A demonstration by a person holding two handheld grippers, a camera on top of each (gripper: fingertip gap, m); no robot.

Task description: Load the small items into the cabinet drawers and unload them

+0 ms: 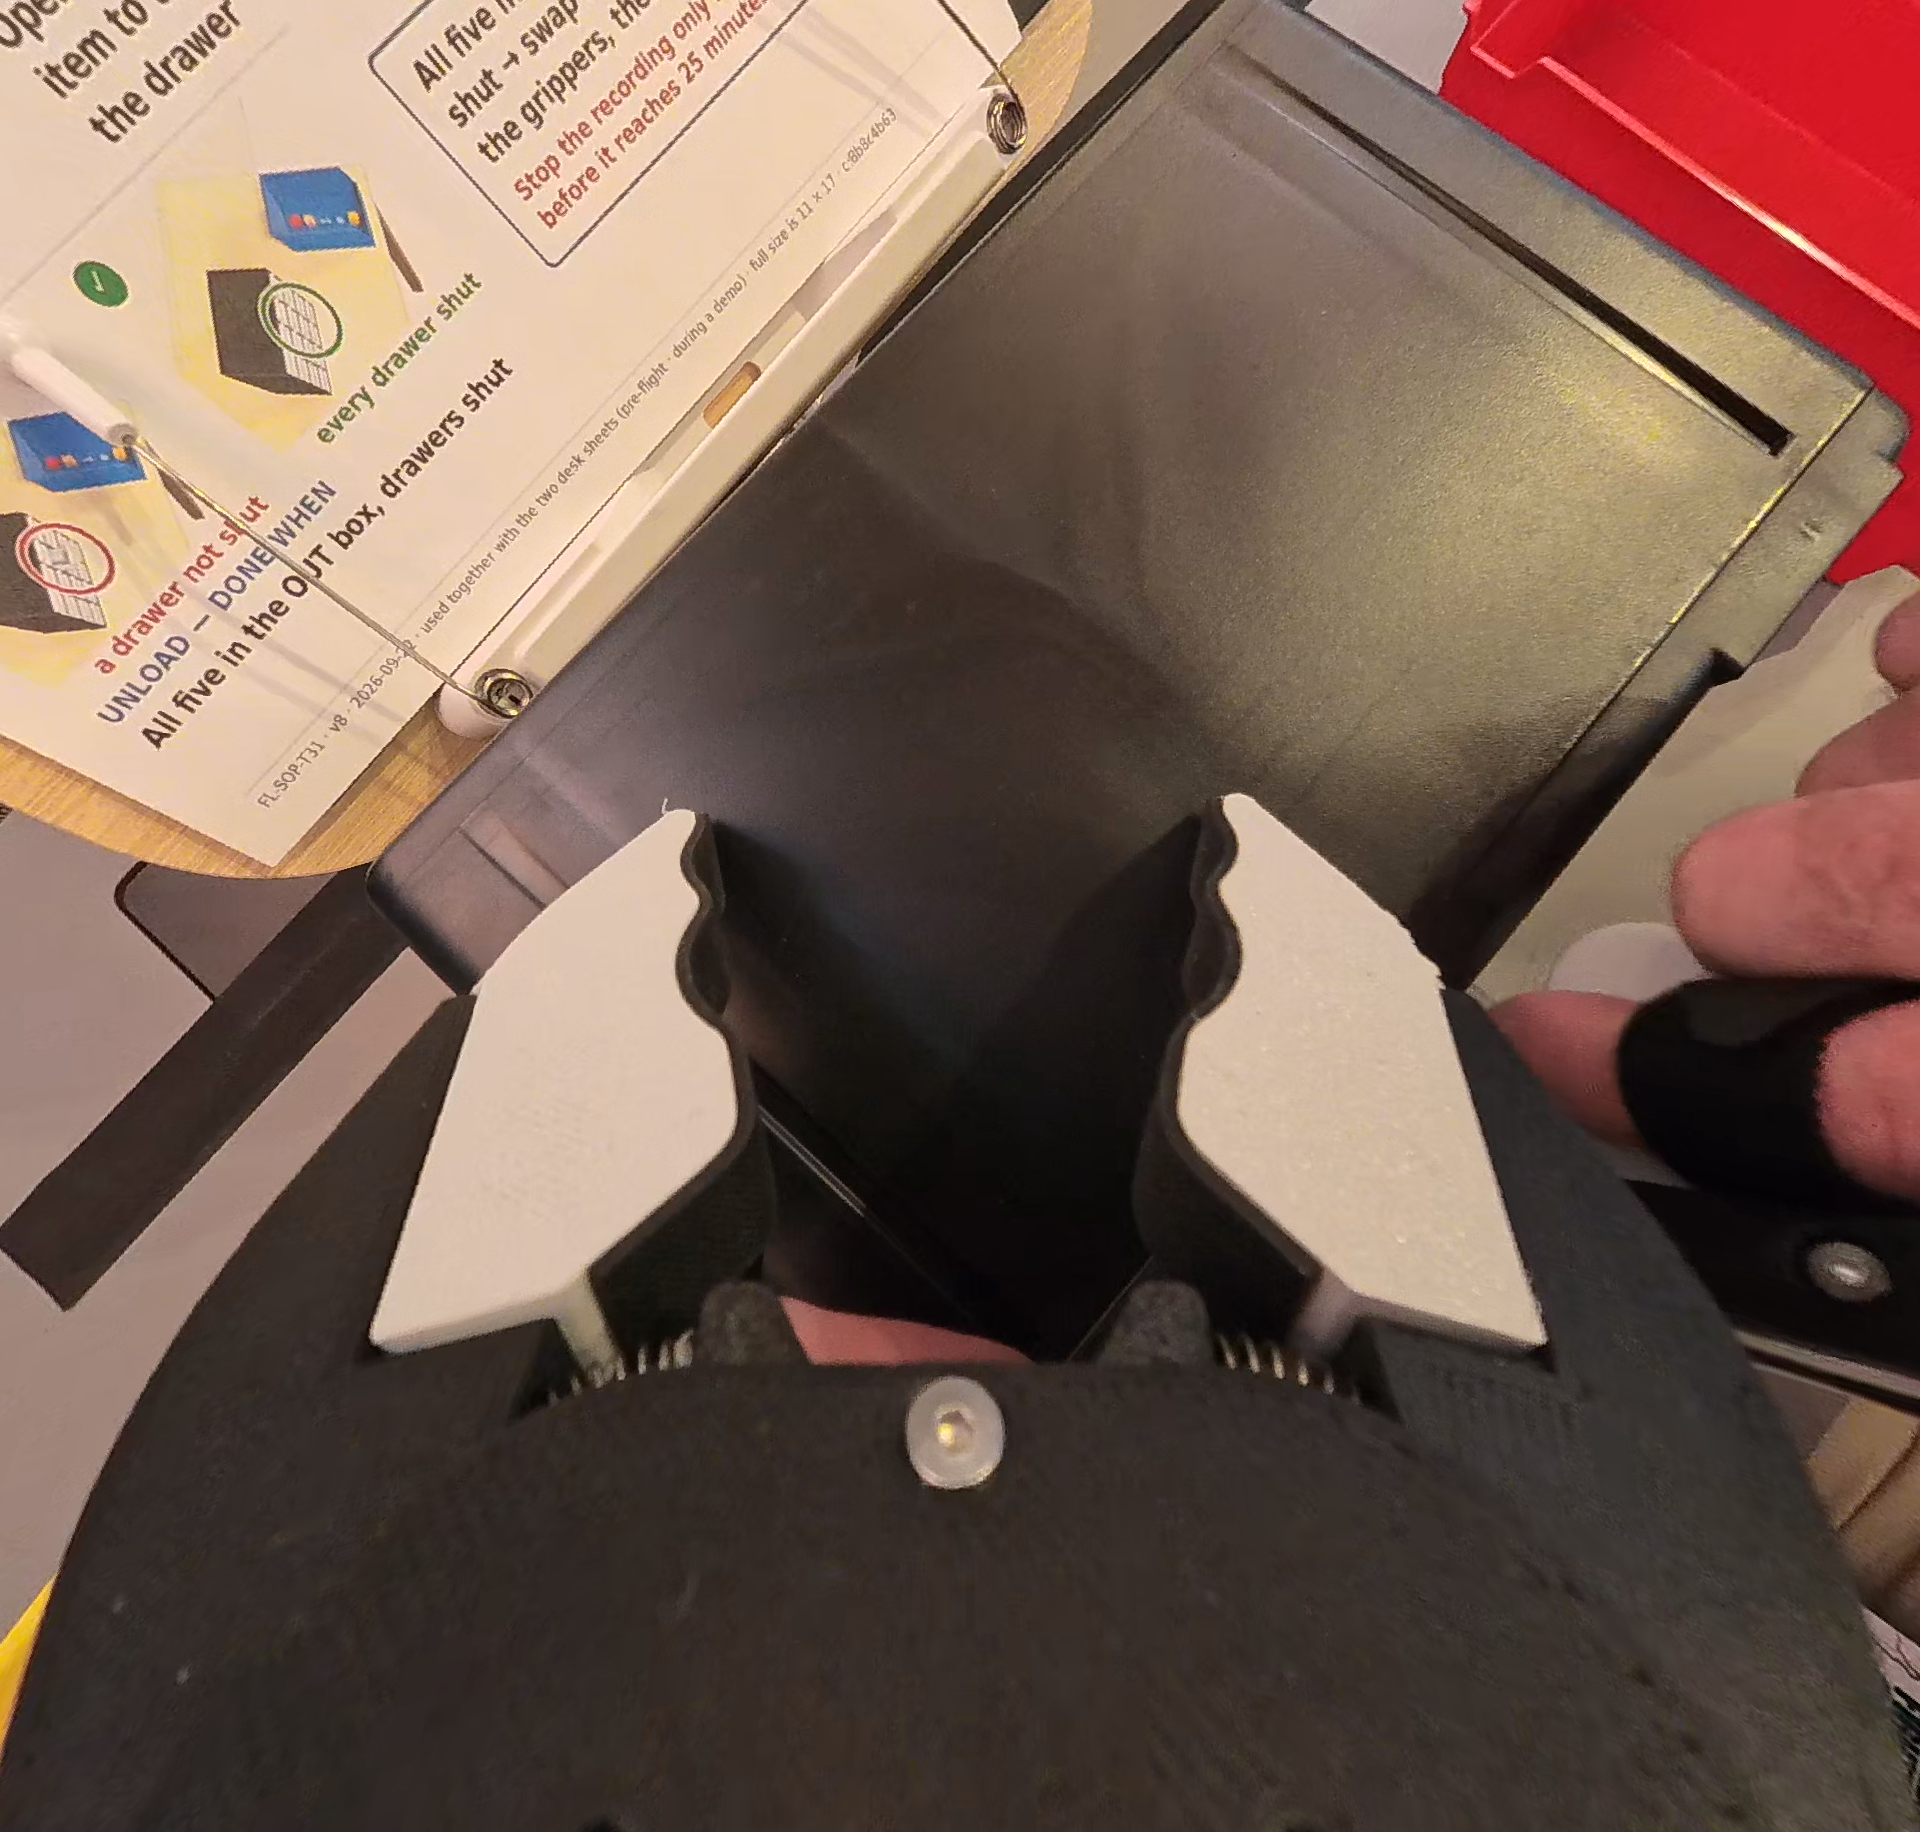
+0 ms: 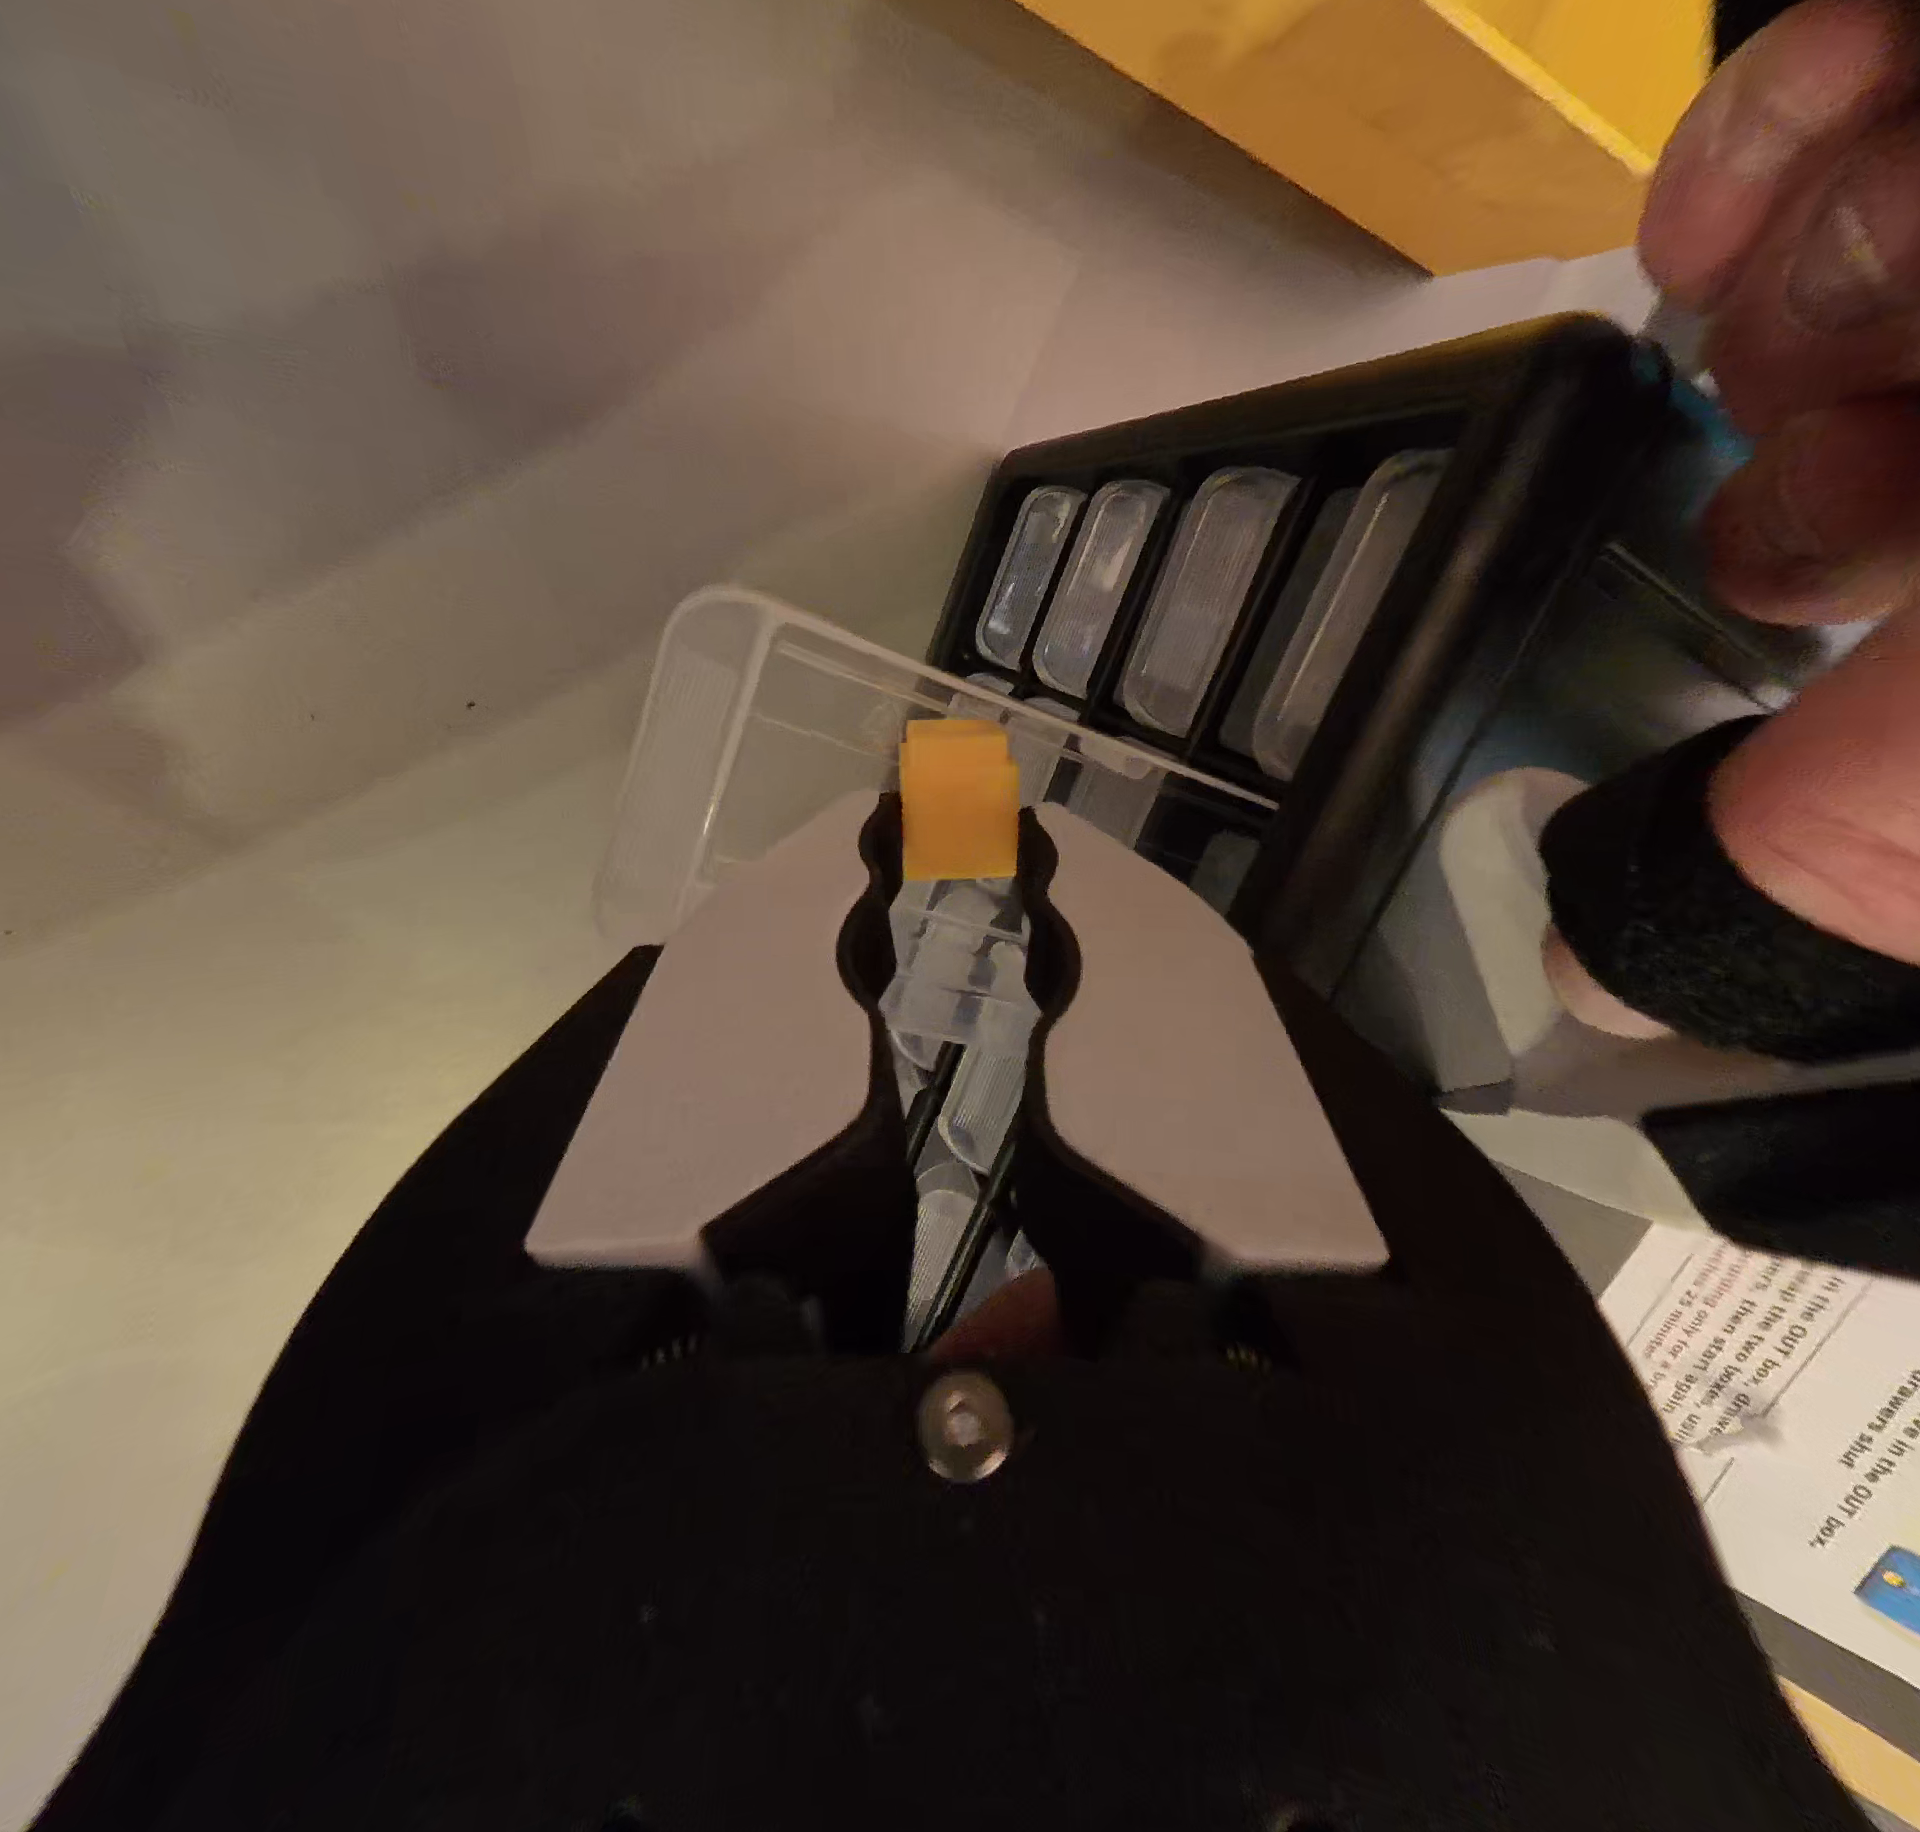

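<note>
Left gripper (image 1: 956, 826) hovered over the flat top of the black drawer cabinet (image 1: 1195, 494), fingers spread wide, nothing between them. A laminated instruction sheet (image 1: 343, 307) on a wooden board lay toward 11 o'clock of the cabinet. A red bin (image 1: 1714, 161) sat at 2 o'clock. Bare fingers of the person's hand (image 1: 1829, 941) entered at 3 o'clock, on the other gripper.

Right gripper (image 2: 958, 832) was closed to a narrow gap on a small orange block (image 2: 956, 811), pinched between the fingertips. Block sat at the rim of a clear plastic drawer (image 2: 727, 754) pulled out from the cabinet (image 2: 1455, 577) front; whether it touched the drawer wall, couldn't tell. Drawer extended toward 9 o'clock from the cabinet. Row of closed clear drawers (image 2: 1195, 598) showed above it, toward 1 o'clock of the block. A yellow bin (image 2: 1351, 68) lay at 12 to 1 o'clock. Person's hand (image 2: 1829, 328) rested at the cabinet's top edge, 2 o'clock. Printed sheet (image 2: 1787, 1419) at 4 o'clock.
</note>
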